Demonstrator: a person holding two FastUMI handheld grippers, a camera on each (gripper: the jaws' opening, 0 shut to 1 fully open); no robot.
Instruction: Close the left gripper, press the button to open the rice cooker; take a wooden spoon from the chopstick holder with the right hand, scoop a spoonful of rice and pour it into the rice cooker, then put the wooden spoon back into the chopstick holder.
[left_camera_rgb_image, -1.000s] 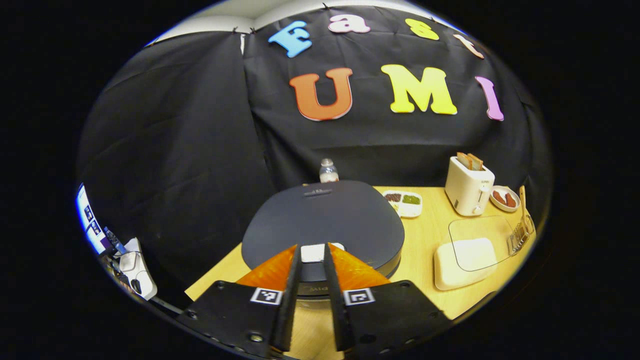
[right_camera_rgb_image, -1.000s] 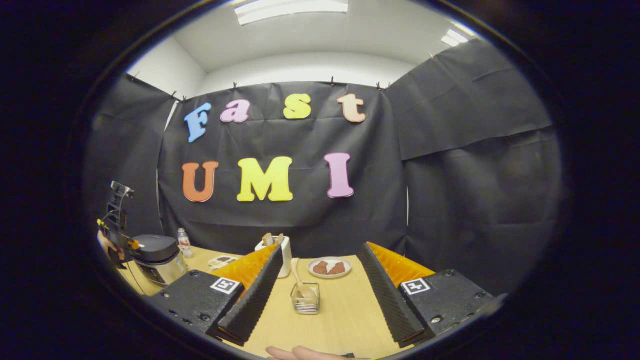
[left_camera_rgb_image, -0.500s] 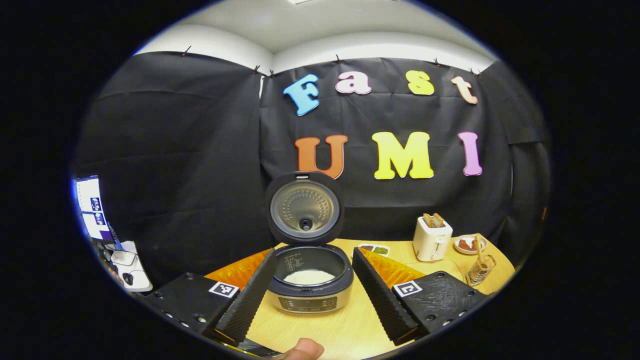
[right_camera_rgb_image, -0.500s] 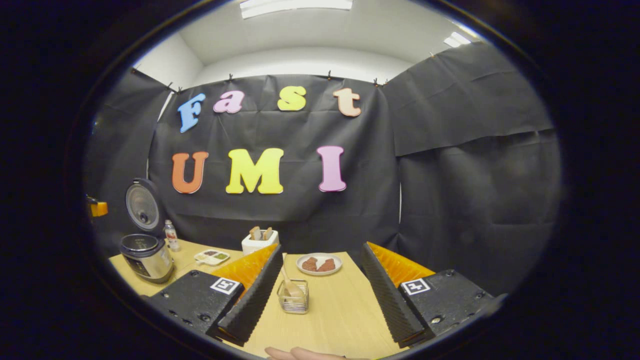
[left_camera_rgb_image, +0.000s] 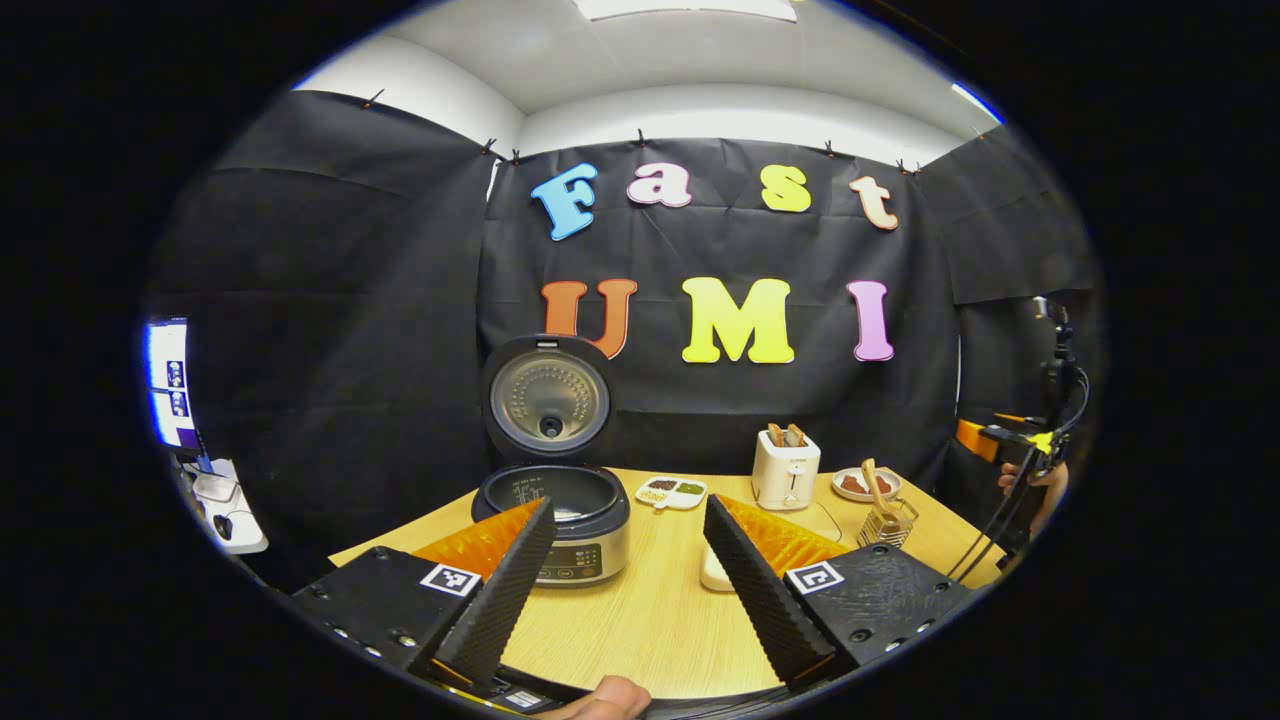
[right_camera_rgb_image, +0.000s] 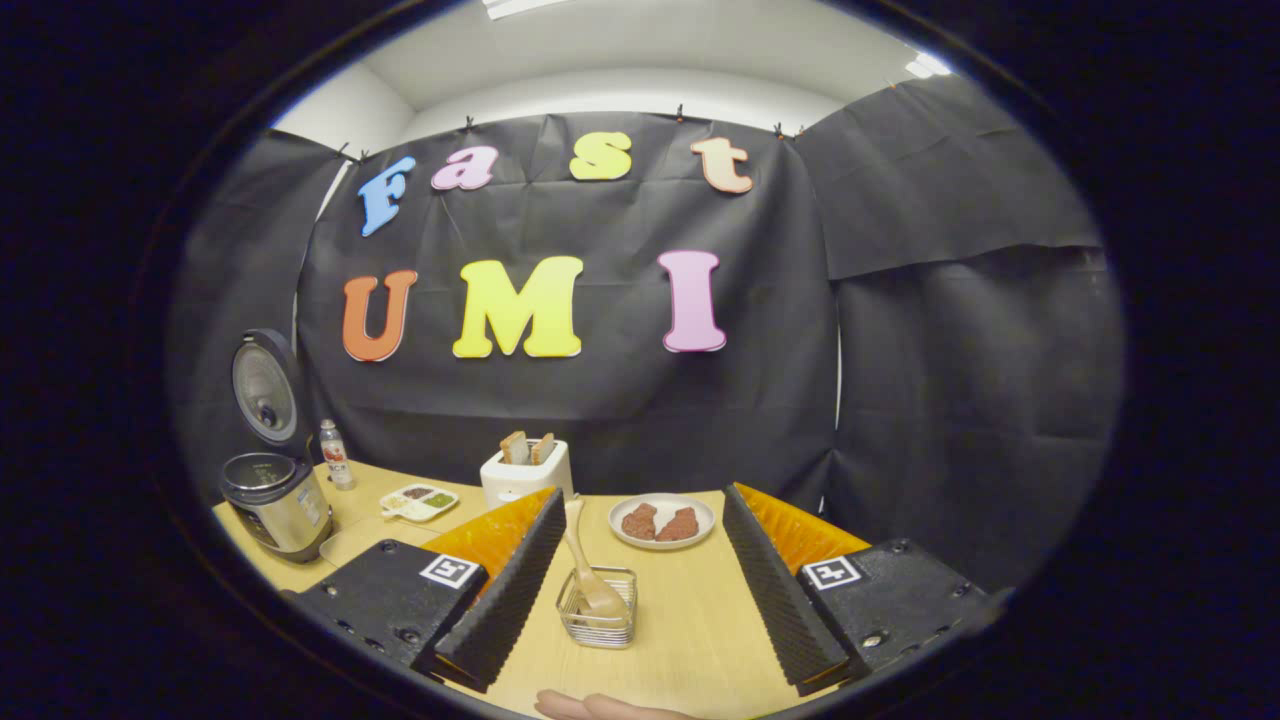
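The dark rice cooker (left_camera_rgb_image: 575, 520) stands on the wooden table with its lid (left_camera_rgb_image: 546, 395) swung upright. My left gripper (left_camera_rgb_image: 630, 590) is open and held back from the cooker, nothing between its fingers. In the right gripper view the cooker (right_camera_rgb_image: 275, 505) sits far left. A wooden spoon (right_camera_rgb_image: 588, 565) leans in a wire chopstick holder (right_camera_rgb_image: 598, 622), just ahead of my open right gripper (right_camera_rgb_image: 635, 590) and between its fingers. The holder with the spoon (left_camera_rgb_image: 885, 512) also stands at the table's right side, near the right gripper (left_camera_rgb_image: 1010, 440) held by a hand.
A white toaster (right_camera_rgb_image: 525, 468) with bread, a plate of brown pieces (right_camera_rgb_image: 662, 522), a divided condiment dish (right_camera_rgb_image: 420, 500) and a small bottle (right_camera_rgb_image: 332, 467) line the back. A white box (left_camera_rgb_image: 712, 572) lies partly behind my left gripper's right finger.
My left gripper, shut over the cooker's button a second ago, has opened and pulled back; the lid has sprung up. My right gripper has moved closer to the spoon holder.
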